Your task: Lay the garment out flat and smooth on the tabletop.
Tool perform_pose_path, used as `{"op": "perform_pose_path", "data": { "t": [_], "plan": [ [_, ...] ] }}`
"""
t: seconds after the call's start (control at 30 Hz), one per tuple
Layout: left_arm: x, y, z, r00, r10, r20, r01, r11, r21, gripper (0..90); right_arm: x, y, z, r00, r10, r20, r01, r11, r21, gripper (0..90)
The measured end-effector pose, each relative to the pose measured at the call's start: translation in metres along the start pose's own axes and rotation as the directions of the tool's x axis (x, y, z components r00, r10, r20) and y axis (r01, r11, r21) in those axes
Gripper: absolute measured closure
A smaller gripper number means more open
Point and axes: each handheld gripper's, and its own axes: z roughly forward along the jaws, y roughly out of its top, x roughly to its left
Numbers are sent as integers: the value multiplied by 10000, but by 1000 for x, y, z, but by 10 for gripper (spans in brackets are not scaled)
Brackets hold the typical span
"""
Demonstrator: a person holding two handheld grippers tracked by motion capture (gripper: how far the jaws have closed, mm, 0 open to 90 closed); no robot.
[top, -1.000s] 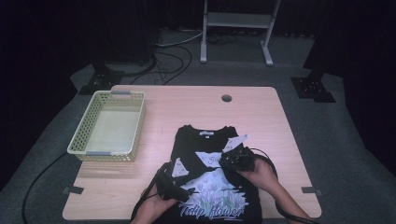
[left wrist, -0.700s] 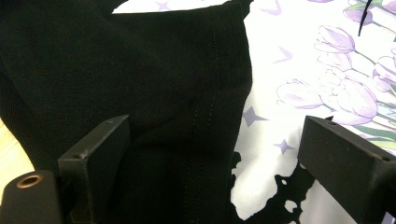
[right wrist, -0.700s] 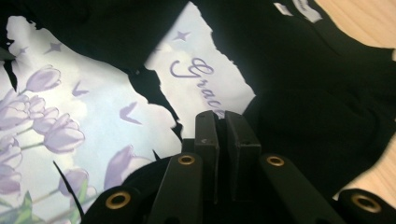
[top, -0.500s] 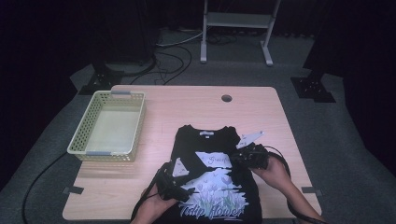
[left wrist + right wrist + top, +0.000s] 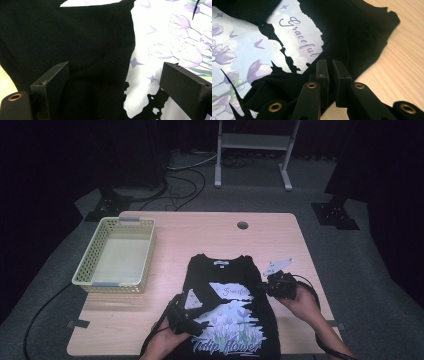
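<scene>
A pale yellow plastic basket (image 5: 116,257), its walls a lattice of small holes and its handles grey, sat on the tabletop (image 5: 210,232) well to the left of the T-shirt (image 5: 210,275). The tabletop was light wood-grain board with rounded corners and a round hole near its far edge.

The T-shirt lay flat in front of the person, just right of the basket, with its collar pointing away. It was black knit cloth with visible stitch lines along a folded sleeve, and it carried a white and lilac print of tulips and small stars. Cursive purple lettering read "Graceful" near the top of the print and "Tulip Flower" near the hem.

The left claw (image 5: 186,319) rested on the shirt's left part; its black, blocky jaws stood wide apart over the folded black cloth and the print edge, pressing on nothing.

The right claw (image 5: 272,287) sat at the shirt's right edge, a grey three-cornered plate on top. Its jaws were drawn nearly together, and they pinched a fold of the shirt's black cloth at that edge, just above the bare wood.
</scene>
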Motion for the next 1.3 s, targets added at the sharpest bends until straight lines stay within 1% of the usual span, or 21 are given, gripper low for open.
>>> {"op": "perform_pose_path", "data": {
  "t": [0.27, 0.43, 0.63, 0.77, 0.83, 0.97, 1.07, 1.13, 1.3],
  "plan": [
    [0, -1, 0, 10000, -19, 30, 20, 10000, -91, 89, -11, -9, -7, 9994, 246, 224, -247, 9997, 68, 844],
    [1, -1, 0, 10000, -1, 54, 1, 10000, -70, 89, -18, -15, -11, 9979, 558, 329, -558, 9984, -31, 844],
    [1, -1, 0, 10000, 7, 72, -7, 10000, -39, 89, -25, -22, -15, 9965, 693, 476, -697, 9975, 75, 844],
    [1, -1, 0, 10000, -1, 64, 1, 10000, -60, 89, -32, -27, -18, 9943, 864, 619, -871, 9962, 90, 844],
    [1, -1, 0, 10000, 2, 65, -2, 10000, -47, 89, -35, -29, -20, 9936, 877, 713, -888, 9960, 131, 844],
    [1, 0, 0, 10000, 10, 64, -10, 10000, -5, 89, -43, -37, -24, 9901, 1060, 915, -1085, 9938, 224, 844],
    [1, 0, 0, 10000, 10, 58, -10, 10000, -16, 89, -49, -45, -26, 9857, 1316, 1048, -1348, 9906, 232, 844],
    [1, 0, 0, 10000, 15, 57, -15, 10000, -2, 89, -53, -50, -28, 9836, 1397, 1145, -1437, 9892, 274, 844],
    [1, 1, 0, 10000, 3, 57, -3, 10000, 52, 89, -62, -62, -32, 9742, 1741, 1437, -1800, 9833, 286, 844]
  ]
}}
